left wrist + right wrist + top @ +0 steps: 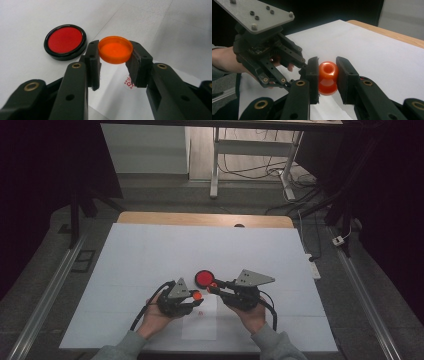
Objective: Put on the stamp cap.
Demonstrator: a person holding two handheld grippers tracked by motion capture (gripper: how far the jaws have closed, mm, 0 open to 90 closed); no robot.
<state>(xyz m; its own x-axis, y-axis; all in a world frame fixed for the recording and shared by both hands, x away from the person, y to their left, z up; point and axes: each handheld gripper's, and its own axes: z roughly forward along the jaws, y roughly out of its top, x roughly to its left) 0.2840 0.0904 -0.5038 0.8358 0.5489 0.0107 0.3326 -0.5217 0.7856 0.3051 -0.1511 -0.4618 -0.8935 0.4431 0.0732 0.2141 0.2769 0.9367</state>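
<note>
The left hand-held gripper (115,63) is clenched on a shallow round cap of translucent orange plastic (115,49), pinched by its rim between the two pads, above a white paper sheet (112,85). At 10 o'clock from the cap, a round red ink pad in a black rim (65,41) lies on the desk (150,255). The right hand-held gripper (327,77) is grasping a glossy orange stamp body with a narrow waist (328,78), its pads touching both sides
</note>
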